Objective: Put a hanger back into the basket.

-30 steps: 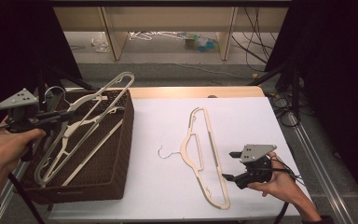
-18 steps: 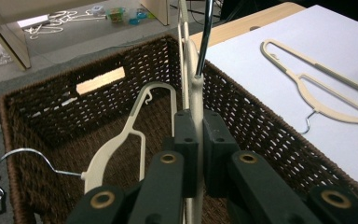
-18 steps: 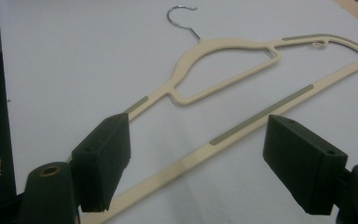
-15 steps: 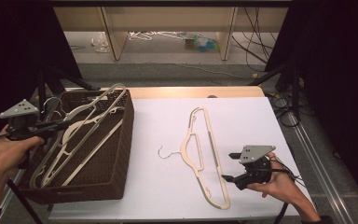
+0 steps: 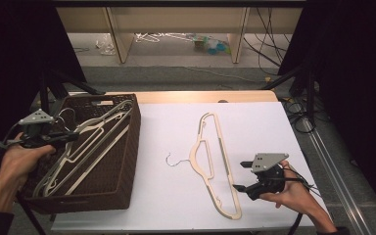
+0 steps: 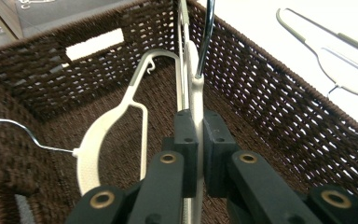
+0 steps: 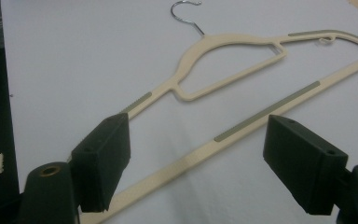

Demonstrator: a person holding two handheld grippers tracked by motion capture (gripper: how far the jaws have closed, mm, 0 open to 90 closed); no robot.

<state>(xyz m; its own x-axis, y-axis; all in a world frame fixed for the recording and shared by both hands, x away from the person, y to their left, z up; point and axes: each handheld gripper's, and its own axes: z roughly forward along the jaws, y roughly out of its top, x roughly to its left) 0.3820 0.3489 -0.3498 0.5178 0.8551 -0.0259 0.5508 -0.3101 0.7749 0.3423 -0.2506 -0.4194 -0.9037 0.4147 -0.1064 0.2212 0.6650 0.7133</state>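
My left gripper (image 5: 72, 136) (image 6: 196, 127) is shut on the neck of a cream hanger (image 6: 196, 86) with a metal hook, held over the inside of a brown wicker basket (image 5: 136, 128) (image 6: 261, 93). The held hanger (image 5: 94, 141) lies among other cream hangers in the basket; another hanger (image 6: 106, 133) rests on its floor. A further cream hanger (image 5: 214, 161) (image 7: 233, 51) lies flat on the white table. My right gripper (image 5: 241, 176) (image 7: 200, 135) stands open just right of that hanger's lower end, its jaws astride the bottom bar without touching it.
The white table (image 5: 176, 196) spreads between the basket and the right hand. A wooden strip (image 5: 200, 96) runs along its far edge. Dark stands and cables (image 5: 298, 107) sit off the right side, with clutter on the floor beyond.
My left hand has sunk, bringing the held hanger from above the basket's rim down into the basket. The right gripper and the hanger on the table have not moved.
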